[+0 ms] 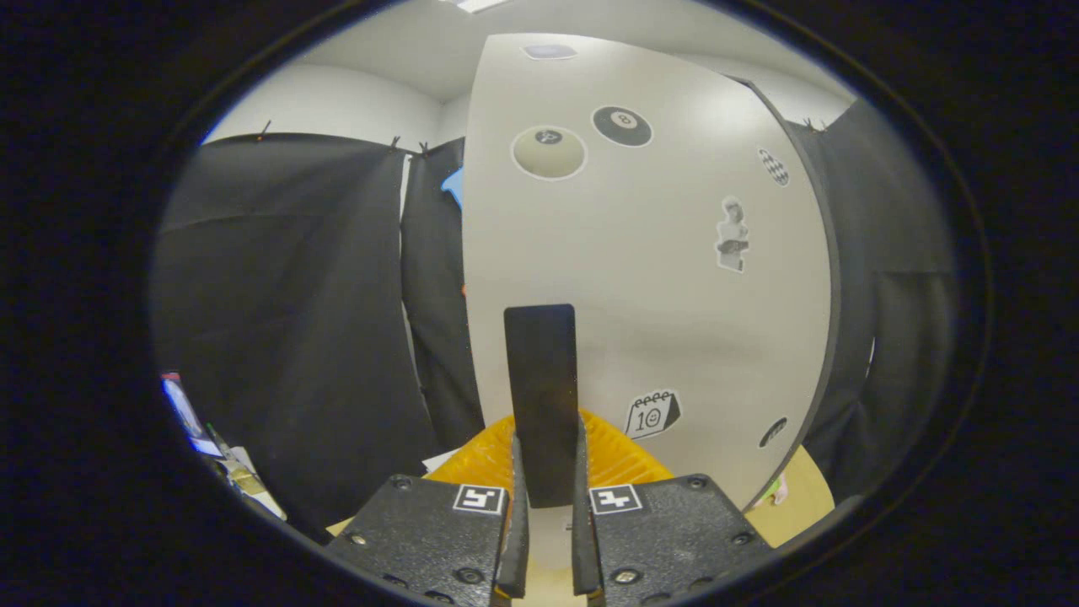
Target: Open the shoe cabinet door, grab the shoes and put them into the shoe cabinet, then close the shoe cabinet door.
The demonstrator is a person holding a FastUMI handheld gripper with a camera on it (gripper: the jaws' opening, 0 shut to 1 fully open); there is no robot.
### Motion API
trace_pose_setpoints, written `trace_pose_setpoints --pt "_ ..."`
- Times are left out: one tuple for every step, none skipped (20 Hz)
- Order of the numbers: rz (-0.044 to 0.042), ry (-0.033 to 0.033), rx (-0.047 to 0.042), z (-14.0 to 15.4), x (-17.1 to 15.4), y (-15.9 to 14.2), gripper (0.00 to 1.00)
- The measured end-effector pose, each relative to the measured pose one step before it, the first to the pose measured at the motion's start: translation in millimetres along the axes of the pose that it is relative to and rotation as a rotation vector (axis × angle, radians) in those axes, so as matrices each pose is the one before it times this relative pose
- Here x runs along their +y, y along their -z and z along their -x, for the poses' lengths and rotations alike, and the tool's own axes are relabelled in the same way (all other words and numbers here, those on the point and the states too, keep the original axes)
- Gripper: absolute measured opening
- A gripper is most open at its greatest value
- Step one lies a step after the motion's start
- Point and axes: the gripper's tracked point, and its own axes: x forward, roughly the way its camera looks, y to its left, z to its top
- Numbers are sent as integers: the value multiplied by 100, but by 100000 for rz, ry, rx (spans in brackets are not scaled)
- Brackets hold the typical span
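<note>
Currently, the recorded condition is as follows.

Gripper (pixel 546 472): both fingers are closed against the two flat sides of the door handle, clamping it between them.

Door handle (pixel 540 371): a dark, flat, upright strip, taller than it is wide. It rises from between the fingers and stands in front of the lower middle of the cabinet door.

Shoe cabinet door (pixel 641 278): a pale, off-white, smooth panel with a thin dark edge down its right side. It stands directly ahead of the fingers, very close, and reaches up towards the ceiling.

Door stickers: a black billiard ball sticker (pixel 622 126) and a pale ball sticker (pixel 549 153) sit side by side near the top; a small checkered sticker (pixel 773 166) lies towards the right edge; a bust figure sticker (pixel 732 235) sits below it; a calendar sticker (pixel 652 414) lies low on the panel, just right of the handle; a small dark oval sticker (pixel 772 432) sits near the lower right edge.

Orange item (pixel 609 455): a ribbed orange surface shows behind the fingers on either side of the handle base; what it is cannot be told.

Surroundings: black cloth wall (pixel 295 320) to the left of the door and beyond its right edge.
</note>
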Motion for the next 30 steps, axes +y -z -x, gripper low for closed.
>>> trace_pose_setpoints --pt "296 -1175 -440 611 -202 -7 24" --pt "486 -1279 -220 621 -243 -36 24" --pt "554 -1179 -891 769 -219 -7 24" --pt "1154 -993 -883 817 -185 88 24" --pt "587 -682 -506 755 -188 -67 24" --pt "387 -817 -433 762 -61 49 23" --pt "455 -395 -309 709 -201 -81 23" --pt "453 -147 -360 478 -325 -32 23" --pt "232 -184 -171 594 -393 22 23" --pt "-249 -310 -379 907 -470 -27 23" --pt "-466 -203 -587 964 -624 20 23" --pt "-163 -178 -542 908 -628 78 23" --pt "135 -121 -659 1047 -659 -51 23" --pt "-411 185 -723 1269 -755 198 23" --pt "-196 573 -358 1061 -728 77 23" --pt "-43 998 -495 1069 -861 90 23" --pt "559 1165 -412 857 -773 -7 23" --pt "305 1246 -374 769 -826 66 23" --pt "903 1157 -189 763 -793 -5 23" --pt "40 1450 -486 660 -947 32 23" --pt "17 1482 -341 666 -874 -31 23" --pt "209 1955 -600 640 -943 14 23" --pt "431 2568 -842 473 -1048 -126 23" --pt "1959 3093 -1642 473 -1141 -304 22" --pt "2502 3945 -3246 387 -1348 -834 22" --pt "2652 4800 -2143 368 -1414 -633 20" --pt "1645 5309 -245 387 -1658 54 19" --pt "-100 5427 740 253 -1814 400 14" --pt "-488 4243 389 300 -2027 117 11" --pt "-1333 3042 485 -171 -1688 -27 6"
